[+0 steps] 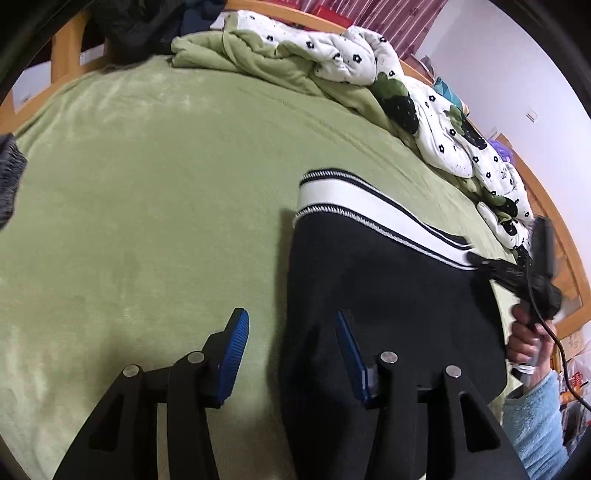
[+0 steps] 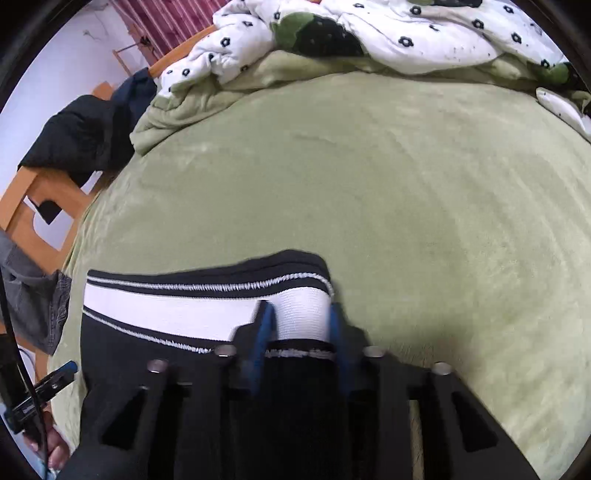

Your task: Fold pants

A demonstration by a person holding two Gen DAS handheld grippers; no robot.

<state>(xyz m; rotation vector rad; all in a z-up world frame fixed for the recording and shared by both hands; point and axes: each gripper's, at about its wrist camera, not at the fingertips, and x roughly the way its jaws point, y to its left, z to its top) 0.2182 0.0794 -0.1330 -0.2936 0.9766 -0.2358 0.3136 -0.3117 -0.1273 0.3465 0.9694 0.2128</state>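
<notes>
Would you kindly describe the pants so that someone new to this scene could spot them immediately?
Start from the green bed sheet, with a rumpled flowered quilt along its far edge. The pants lie flat on the sheet's near part, under both grippers. They are black, and their broad white waistband edged with dark stripes sets them apart from everything nearby.

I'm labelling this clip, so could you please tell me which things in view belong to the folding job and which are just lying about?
Part of the job:
- black pants with white waistband
- left claw, open
- right claw, at the waistband
- green bed cover, the work surface

Lying about:
- flowered quilt
- dark clothes over the wooden frame
- grey garment at the bed's edge
</notes>
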